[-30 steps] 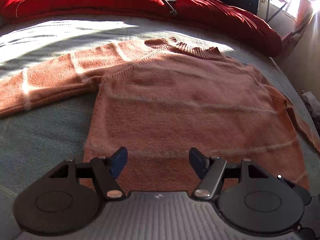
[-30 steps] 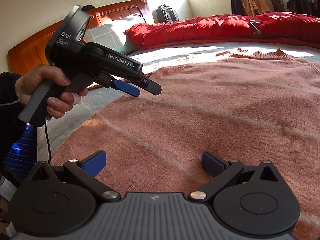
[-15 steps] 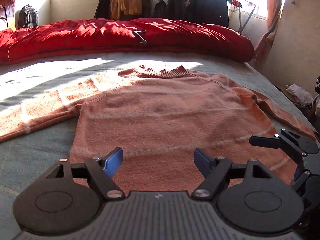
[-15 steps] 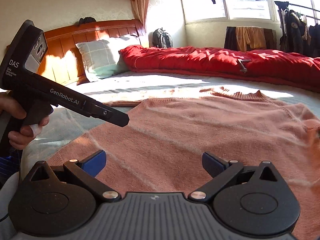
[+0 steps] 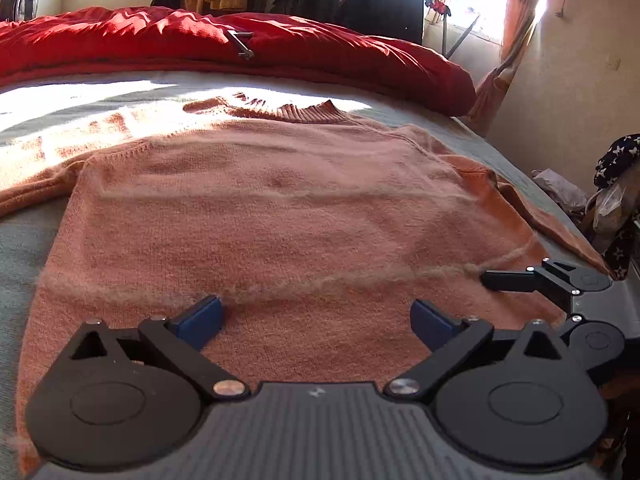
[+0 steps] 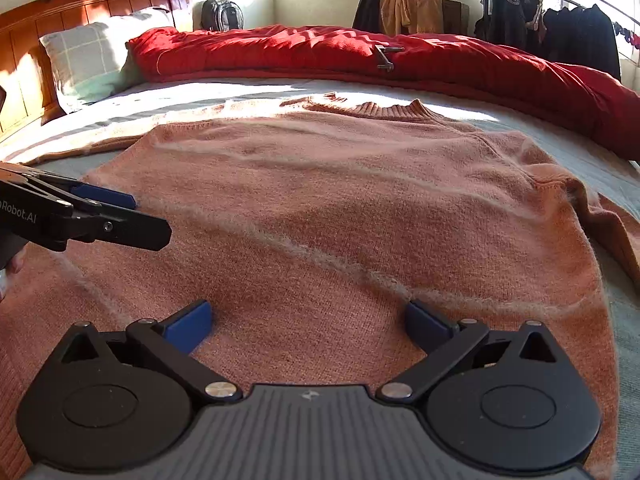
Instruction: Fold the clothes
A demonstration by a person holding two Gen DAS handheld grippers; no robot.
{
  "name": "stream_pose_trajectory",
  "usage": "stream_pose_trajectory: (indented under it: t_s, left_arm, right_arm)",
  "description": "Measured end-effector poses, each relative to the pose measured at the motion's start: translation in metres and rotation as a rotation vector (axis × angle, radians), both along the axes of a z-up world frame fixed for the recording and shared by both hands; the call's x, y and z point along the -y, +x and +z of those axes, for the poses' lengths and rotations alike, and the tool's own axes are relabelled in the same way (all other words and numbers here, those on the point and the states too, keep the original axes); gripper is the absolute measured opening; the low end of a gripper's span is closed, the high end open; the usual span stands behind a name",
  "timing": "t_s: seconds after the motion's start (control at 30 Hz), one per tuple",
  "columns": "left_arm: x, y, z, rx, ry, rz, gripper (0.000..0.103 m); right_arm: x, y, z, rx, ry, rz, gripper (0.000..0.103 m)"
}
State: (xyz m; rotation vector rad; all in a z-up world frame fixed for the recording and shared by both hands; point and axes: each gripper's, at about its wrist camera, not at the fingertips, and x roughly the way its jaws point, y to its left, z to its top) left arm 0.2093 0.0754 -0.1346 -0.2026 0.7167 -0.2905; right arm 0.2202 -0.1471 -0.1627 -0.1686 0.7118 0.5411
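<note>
An orange knit sweater (image 6: 340, 208) is lying flat on the grey bedsheet (image 6: 600, 164), collar pointing toward the red duvet (image 6: 360, 52) along the bed's far edge. The right gripper (image 6: 308, 320) is hovering over the hem, jaws wide apart. The left gripper (image 6: 116, 216) is reaching in over the sweater's left side, jaws opening.

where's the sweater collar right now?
In both wrist views the ribbed collar lies at the far end of the orange sweater, flat on the grey sheet, just short of the red duvet.
</note>
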Motion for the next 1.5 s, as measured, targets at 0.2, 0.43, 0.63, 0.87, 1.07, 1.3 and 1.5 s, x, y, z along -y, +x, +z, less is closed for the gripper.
stream_pose_trajectory:
  t_s: [0.2, 0.43, 0.63, 0.87, 1.07, 1.3, 1.5]
  left_arm:
    - [0.002, -0.004, 0.002, 0.006, 0.018, -0.034, 0.102]
    - [-0.002, -0.012, 0.018, 0.049, 0.072, -0.010, 0.102]
    - [-0.020, -0.004, 0.019, 0.063, 0.003, 0.031, 0.102]
    - [-0.018, 0.004, 0.013, 0.055, -0.074, -0.012, 0.102]
    - [-0.016, 0.010, 0.008, 0.038, -0.057, -0.006, 0.102]
    - [-0.020, -0.002, 0.021, 0.083, -0.153, -0.070, 0.102]
    - [-0.009, -0.013, 0.031, 0.159, -0.163, -0.158, 0.102]
  right_arm:
    - [-0.008, 0.003, 0.005, -0.022, -0.064, -0.012, 0.103]
    - [-0.020, -0.001, 0.035, -0.039, -0.210, -0.111, 0.103]
    - [-0.024, 0.050, 0.067, 0.077, -0.175, -0.087, 0.103]
    - [-0.027, 0.162, 0.064, -0.126, 0.133, -0.053, 0.103]
    - [-0.039, 0.219, 0.010, -0.170, -0.024, -0.183, 0.103]
    - [-0.027, 0.198, 0.018, -0.184, -0.076, -0.106, 0.103]
    - [0.007, 0.139, 0.036, -0.148, -0.086, -0.081, 0.103]
